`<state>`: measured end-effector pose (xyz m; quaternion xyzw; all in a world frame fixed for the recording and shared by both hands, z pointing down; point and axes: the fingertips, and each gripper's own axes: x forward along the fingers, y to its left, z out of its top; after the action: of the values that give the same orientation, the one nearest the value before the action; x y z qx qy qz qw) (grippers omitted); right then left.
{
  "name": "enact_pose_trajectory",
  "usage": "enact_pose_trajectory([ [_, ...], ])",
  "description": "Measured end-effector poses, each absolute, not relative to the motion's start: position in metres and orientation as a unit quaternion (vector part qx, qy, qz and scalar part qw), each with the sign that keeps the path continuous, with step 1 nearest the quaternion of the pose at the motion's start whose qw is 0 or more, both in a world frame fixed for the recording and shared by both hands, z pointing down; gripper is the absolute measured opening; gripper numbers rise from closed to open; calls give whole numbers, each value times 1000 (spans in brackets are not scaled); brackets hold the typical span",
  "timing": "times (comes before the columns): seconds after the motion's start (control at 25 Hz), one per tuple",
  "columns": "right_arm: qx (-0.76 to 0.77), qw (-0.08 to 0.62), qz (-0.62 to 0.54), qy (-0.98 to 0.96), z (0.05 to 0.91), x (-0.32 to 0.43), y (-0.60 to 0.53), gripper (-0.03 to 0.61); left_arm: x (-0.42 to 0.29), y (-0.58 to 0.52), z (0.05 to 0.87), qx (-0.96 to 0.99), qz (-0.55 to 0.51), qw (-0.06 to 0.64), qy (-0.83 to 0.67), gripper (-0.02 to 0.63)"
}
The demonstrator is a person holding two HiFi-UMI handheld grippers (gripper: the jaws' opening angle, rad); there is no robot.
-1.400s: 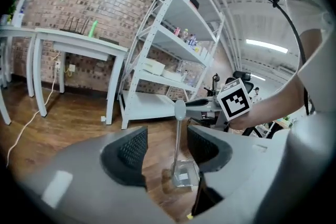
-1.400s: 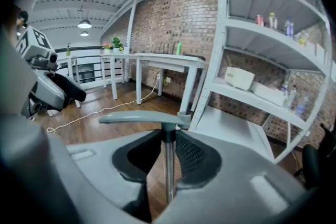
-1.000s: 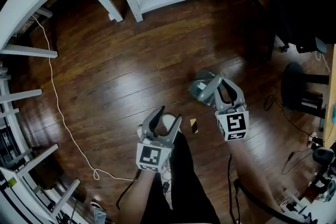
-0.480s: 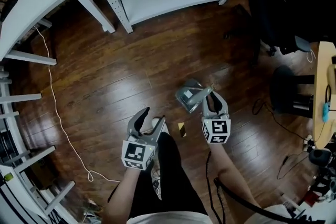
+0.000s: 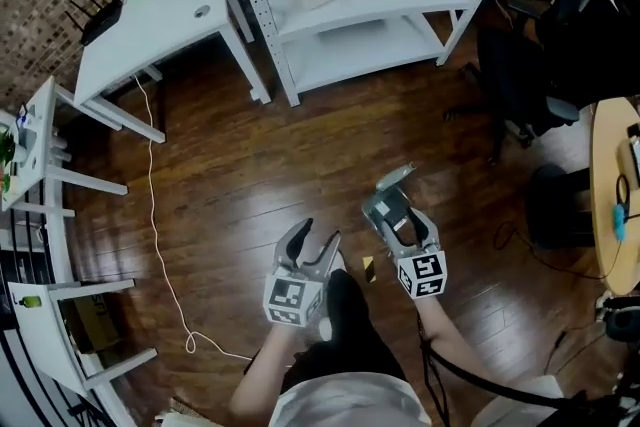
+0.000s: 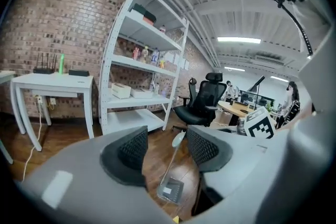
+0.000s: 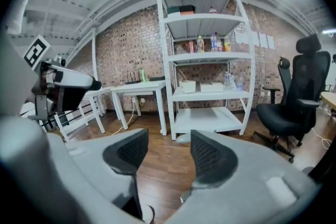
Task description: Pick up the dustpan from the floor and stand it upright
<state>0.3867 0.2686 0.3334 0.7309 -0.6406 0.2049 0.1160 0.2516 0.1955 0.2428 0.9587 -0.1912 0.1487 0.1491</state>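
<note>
The grey dustpan (image 5: 388, 205) stands upright on the wooden floor, pan down and long handle up. In the left gripper view its pan (image 6: 170, 189) rests on the boards and the thin handle rises to a rounded top. My right gripper (image 5: 402, 218) is just behind that handle and its jaws are opening. The handle's top (image 7: 183, 137) shows beside the right pad, and neither pad presses on it. My left gripper (image 5: 314, 239) hangs open and empty to the left of the dustpan, and I see the dustpan through its jaws (image 6: 167, 147).
A white shelf unit (image 5: 370, 5) and a white table (image 5: 160, 15) stand along the brick wall. A white cable (image 5: 160, 235) trails over the floor at the left. A black office chair (image 5: 540, 65) and a round wooden table (image 5: 612, 185) are at the right. A small yellow scrap (image 5: 368, 267) lies near my feet.
The right jaws, shut on the dustpan's handle before, now stand apart. Both grippers have risen, and the head view has lifted to show more of the room.
</note>
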Motion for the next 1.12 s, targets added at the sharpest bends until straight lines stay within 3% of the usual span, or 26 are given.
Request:
enact_pose_trajectory([
  [0.2, 724, 73, 143, -671, 214, 306, 311, 236, 176, 240, 138, 963, 73, 75, -250, 242],
  [0.48, 704, 70, 104, -699, 94, 237, 387, 241, 87, 319, 78, 940, 49, 87, -327, 242],
  [0.88, 654, 66, -17, -754, -5, 211, 397, 241, 88, 353, 9, 909, 16, 2, -417, 241],
  [1.12, 652, 69, 23, -755, 22, 217, 423, 241, 102, 375, 4, 912, 8, 7, -410, 244],
])
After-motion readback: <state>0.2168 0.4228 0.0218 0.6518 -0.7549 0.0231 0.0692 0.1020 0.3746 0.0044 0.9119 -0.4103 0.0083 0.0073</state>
